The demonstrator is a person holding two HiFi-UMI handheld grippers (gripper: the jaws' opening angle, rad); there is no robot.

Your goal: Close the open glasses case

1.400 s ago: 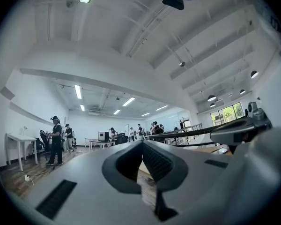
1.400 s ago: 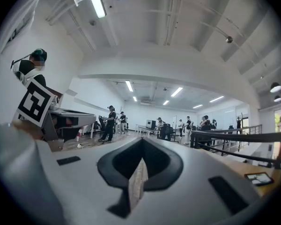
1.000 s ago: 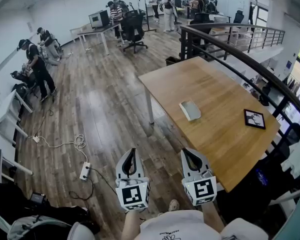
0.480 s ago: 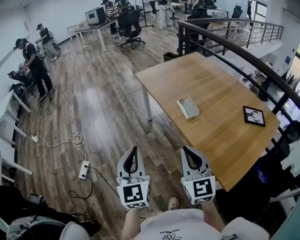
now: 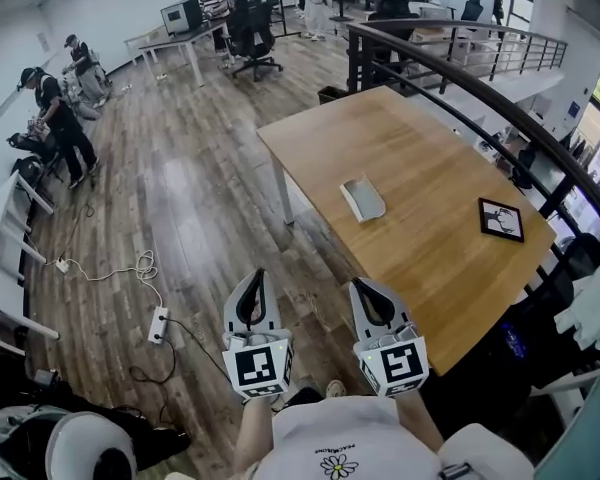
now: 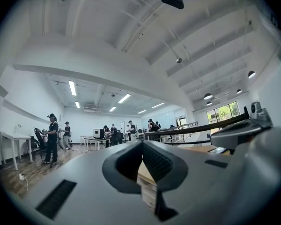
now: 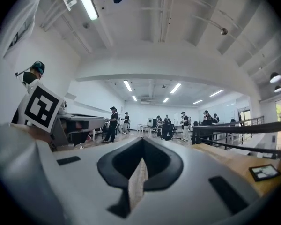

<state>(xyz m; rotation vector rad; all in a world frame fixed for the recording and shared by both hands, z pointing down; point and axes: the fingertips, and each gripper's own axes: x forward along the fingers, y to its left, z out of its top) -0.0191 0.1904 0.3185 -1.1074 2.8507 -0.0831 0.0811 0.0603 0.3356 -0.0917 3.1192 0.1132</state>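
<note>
1. Left gripper [image 5: 259,275]: over the floor on the near side, pointing level toward the far side. Jaws are pressed together at the tip and hold nothing. Its own view [image 6: 141,141] shows only the room beyond.
2. Right gripper [image 5: 358,282]: beside the left one, close to the table [image 5: 430,148] edge. Jaws are likewise together and empty, and touch nothing. Its own view [image 7: 141,140] confirms this.
3. Glasses case [image 5: 362,198]: grey, lying flat on the wooden top, near the left edge. It is too small here to read how the lid stands.
4. Key relation: the case lies farther off than both grippers, well apart from them and almost straight ahead of the right one. Its long axis seems to run far-left to near-right. The right gripper is nearer and is probably the one to reach in.
5. Dark framed panel [image 5: 501,219]: right of the case, apart from it. It has no part in the job.
</note>
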